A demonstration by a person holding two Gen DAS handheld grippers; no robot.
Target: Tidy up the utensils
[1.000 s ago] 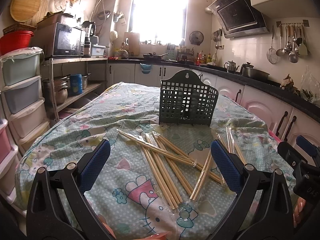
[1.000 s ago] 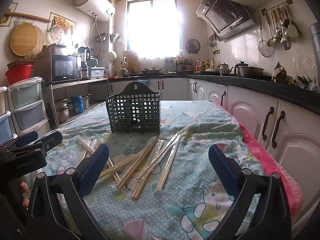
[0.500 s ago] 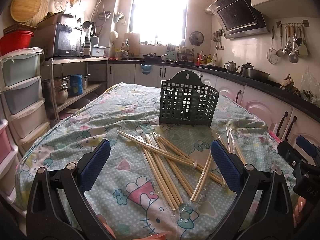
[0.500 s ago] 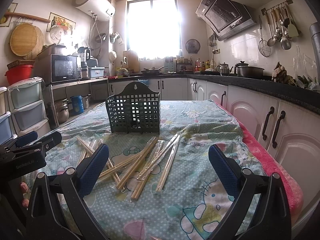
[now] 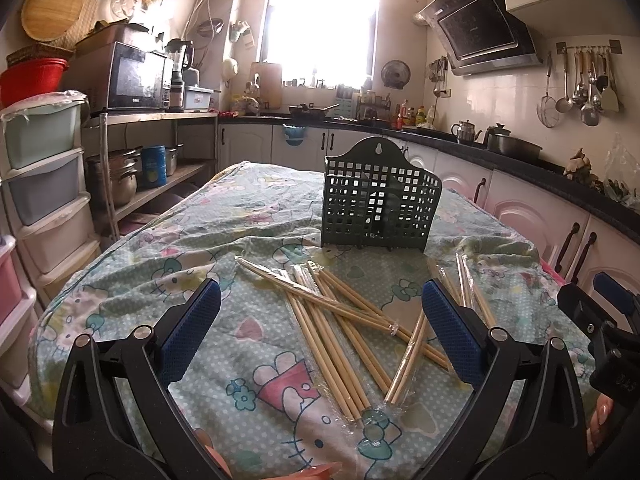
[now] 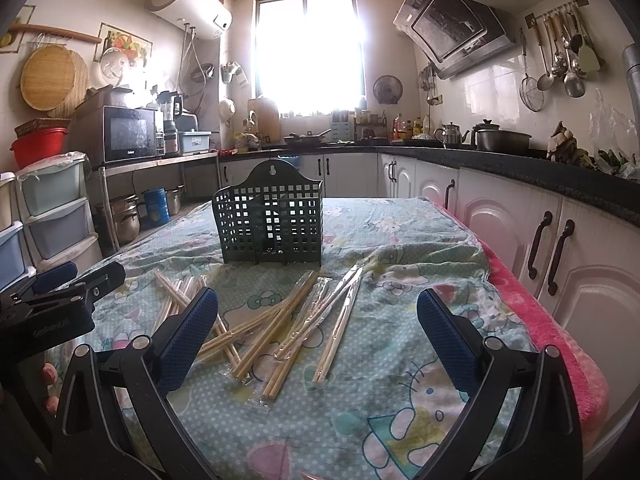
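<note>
Several pairs of wooden chopsticks [image 5: 340, 320], some in clear plastic sleeves, lie crossed in a loose pile on the table; they also show in the right wrist view [image 6: 280, 320]. A dark green perforated utensil holder [image 5: 378, 204] stands upright and empty behind them, and shows in the right wrist view too [image 6: 270, 224]. My left gripper [image 5: 320, 332] is open and empty, held above the near end of the pile. My right gripper [image 6: 316, 336] is open and empty, just right of the left one.
The table wears a pale green cartoon-cat cloth [image 5: 168, 264]. A pink towel [image 6: 552, 320] hangs on its right edge by white cabinets [image 6: 520, 232]. Plastic drawers [image 5: 44, 184] and a shelf with a microwave [image 5: 132, 76] stand at left.
</note>
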